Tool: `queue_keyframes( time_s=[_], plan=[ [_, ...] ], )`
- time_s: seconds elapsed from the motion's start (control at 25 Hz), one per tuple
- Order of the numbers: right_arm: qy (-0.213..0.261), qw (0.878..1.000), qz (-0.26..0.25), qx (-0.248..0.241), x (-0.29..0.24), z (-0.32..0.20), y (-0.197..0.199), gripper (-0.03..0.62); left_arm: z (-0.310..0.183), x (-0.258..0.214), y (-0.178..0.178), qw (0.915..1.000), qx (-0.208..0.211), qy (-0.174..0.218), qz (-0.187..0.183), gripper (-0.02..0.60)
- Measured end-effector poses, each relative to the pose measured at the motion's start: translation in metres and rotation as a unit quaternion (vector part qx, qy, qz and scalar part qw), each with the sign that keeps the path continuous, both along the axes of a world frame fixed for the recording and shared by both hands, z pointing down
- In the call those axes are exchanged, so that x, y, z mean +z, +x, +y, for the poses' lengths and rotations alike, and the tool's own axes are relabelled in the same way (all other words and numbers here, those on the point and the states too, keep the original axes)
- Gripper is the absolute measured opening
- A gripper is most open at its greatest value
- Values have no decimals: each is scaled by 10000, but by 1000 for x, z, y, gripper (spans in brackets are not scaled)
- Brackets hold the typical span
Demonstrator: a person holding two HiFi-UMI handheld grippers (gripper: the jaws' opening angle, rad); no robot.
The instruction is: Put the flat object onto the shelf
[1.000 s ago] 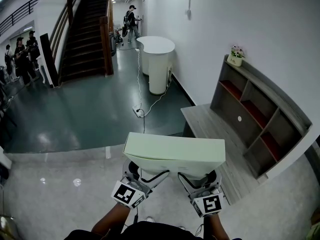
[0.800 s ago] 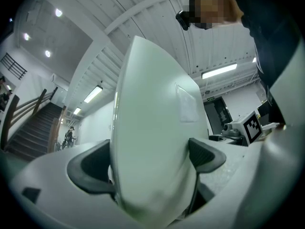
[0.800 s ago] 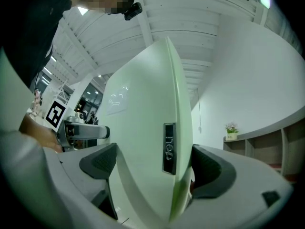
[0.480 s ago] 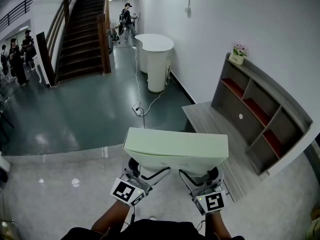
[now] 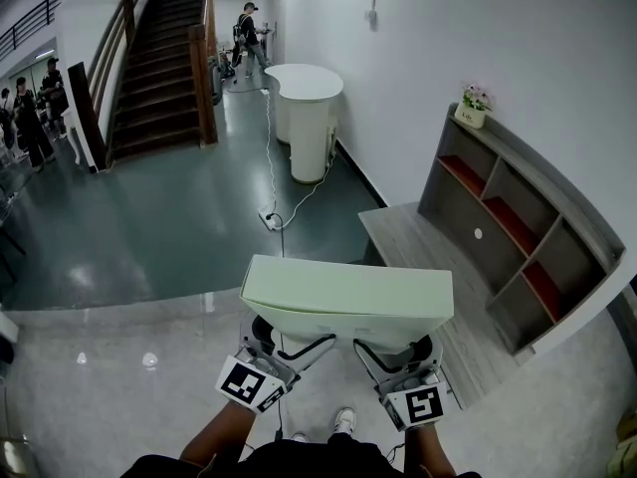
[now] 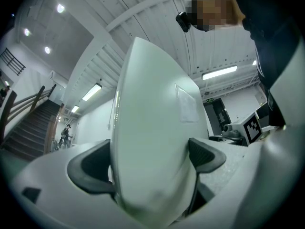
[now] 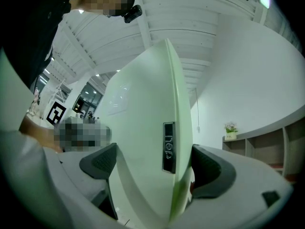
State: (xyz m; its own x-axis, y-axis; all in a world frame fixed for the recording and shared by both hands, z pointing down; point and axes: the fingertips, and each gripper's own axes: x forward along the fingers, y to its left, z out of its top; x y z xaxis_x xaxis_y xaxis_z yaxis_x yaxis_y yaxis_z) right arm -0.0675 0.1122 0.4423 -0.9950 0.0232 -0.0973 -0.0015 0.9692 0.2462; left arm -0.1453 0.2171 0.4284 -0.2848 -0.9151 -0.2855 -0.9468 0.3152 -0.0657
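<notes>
A flat pale-green box (image 5: 346, 297) is held level in front of me by both grippers. My left gripper (image 5: 274, 339) is shut on its near left edge, my right gripper (image 5: 396, 347) shut on its near right edge. In the left gripper view the box (image 6: 152, 142) fills the gap between the dark pads (image 6: 90, 168). The right gripper view shows the box (image 7: 147, 147) clamped the same way, a dark label on its edge. The grey shelf unit (image 5: 518, 237) with red-lined compartments stands against the right wall, ahead and to the right of the box.
A low grey wooden platform (image 5: 418, 257) runs in front of the shelf. A small flower pot (image 5: 470, 108) sits on the shelf's top. A white round counter (image 5: 304, 118) with a cable and power strip (image 5: 269, 217) stands ahead. Stairs (image 5: 159, 58) and people are at far left.
The view has shifted slightly forward; the box stays held the same way in both grippers. A shoe has come into sight below the box.
</notes>
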Motion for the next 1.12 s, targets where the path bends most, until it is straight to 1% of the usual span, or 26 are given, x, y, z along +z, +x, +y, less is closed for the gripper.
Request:
queue_keyframes(
  time_s=[0.2, 0.36, 0.52, 0.72, 0.76, 0.88, 1.12],
  plan=[
    [0, 10000, -16, -52, -3, -27, -12, 476, -25, -4, -11, 10000, -67, -36, -45, 506],
    [-55, 9999, -140, -75, -8, -54, -22, 477, -55, -6, -20, 9999, -65, -60, -85, 505],
    [-12, 10000, -88, -9, -3, -87, -29, 477, -86, -6, -28, 9999, -50, -106, -106, 506],
    [-128, 9987, -486, -117, -14, -126, -36, 476, -129, -3, -34, 9997, -56, -189, -113, 506],
    [-126, 9988, -470, -110, -12, -134, -36, 477, -138, -2, -34, 9997, -56, -202, -125, 506],
    [-136, 9997, -193, 7, 1, -163, -39, 477, -163, -4, -38, 9995, -37, -244, -177, 506],
    [-68, 9999, -107, 116, 1, -207, -34, 477, -208, -6, -34, 9993, 59, -295, -227, 505]
  ],
)
